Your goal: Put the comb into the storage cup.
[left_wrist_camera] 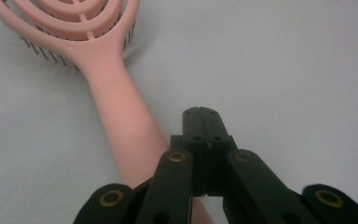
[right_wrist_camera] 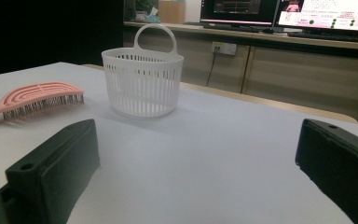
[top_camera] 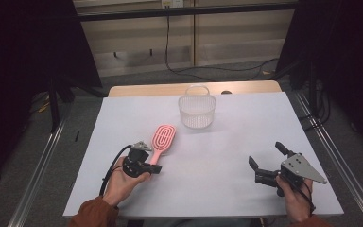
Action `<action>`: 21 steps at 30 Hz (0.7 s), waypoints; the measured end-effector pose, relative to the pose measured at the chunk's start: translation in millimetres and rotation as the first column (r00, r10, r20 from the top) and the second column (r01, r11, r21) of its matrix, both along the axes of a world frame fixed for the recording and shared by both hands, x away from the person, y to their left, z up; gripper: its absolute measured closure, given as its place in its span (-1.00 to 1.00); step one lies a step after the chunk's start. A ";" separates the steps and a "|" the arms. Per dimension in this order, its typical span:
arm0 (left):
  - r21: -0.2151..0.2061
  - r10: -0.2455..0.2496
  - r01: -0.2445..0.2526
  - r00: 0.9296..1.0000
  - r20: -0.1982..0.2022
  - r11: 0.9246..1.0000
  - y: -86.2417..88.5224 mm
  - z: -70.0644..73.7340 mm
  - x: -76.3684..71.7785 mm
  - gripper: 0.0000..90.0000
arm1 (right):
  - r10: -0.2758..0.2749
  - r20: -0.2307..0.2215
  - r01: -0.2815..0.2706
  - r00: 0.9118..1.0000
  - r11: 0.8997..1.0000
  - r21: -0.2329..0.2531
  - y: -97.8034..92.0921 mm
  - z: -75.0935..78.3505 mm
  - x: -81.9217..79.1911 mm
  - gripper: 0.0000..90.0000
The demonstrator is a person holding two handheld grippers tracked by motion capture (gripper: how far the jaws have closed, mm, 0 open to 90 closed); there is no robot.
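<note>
A pink hairbrush (top_camera: 163,137) lies bristles down on the white table (top_camera: 227,142), left of centre, with its handle pointing toward the person. My left gripper (top_camera: 157,169) rests at the handle's near end. In the left gripper view its jaws (left_wrist_camera: 203,114) are shut together with nothing between them, and the hairbrush handle (left_wrist_camera: 126,126) runs past their left side and under the linkage. A white slotted basket (top_camera: 197,112) with a loop handle stands upright at the back centre. My right gripper (top_camera: 265,154) hovers open at the front right, and its own view looks at the basket (right_wrist_camera: 142,84) and the hairbrush (right_wrist_camera: 42,95).
The table's wooden far edge (top_camera: 160,89) shows behind the white top. Cables (top_camera: 208,71) trail on the floor beyond it. A counter with monitors (right_wrist_camera: 307,14) stands far behind the basket.
</note>
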State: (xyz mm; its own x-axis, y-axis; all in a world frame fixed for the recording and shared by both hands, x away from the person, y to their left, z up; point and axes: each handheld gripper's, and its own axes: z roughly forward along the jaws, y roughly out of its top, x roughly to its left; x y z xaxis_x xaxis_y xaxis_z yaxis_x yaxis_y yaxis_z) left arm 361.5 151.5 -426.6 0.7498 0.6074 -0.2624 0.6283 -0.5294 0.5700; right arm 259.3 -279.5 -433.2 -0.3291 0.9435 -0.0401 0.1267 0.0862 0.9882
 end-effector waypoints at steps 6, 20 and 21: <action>-0.002 0.009 -0.009 1.000 -0.003 1.000 4.6 -0.1 1.3 1.00 | 0.003 -0.001 -0.003 1.000 1.000 0.000 0.2 0.0 0.0 -1.00; 0.016 0.039 -0.039 0.999 0.010 0.999 10.3 -1.2 4.1 1.00 | 0.005 0.000 -0.005 1.000 1.000 -0.001 0.3 -0.1 0.0 -1.00; 0.015 0.041 -0.041 0.999 0.008 0.999 10.2 -1.7 4.2 1.00 | 0.005 0.000 -0.005 1.000 1.000 0.000 0.4 0.0 -0.2 -1.00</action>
State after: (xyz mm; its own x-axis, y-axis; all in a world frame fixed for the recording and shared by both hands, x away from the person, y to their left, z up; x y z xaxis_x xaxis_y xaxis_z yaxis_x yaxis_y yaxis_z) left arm 365.7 161.7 -428.2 0.7264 0.6415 -0.2467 0.6450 -0.5123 0.5670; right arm 259.1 -279.0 -433.2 -0.3338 0.9418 -0.0396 0.1264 0.0864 0.9882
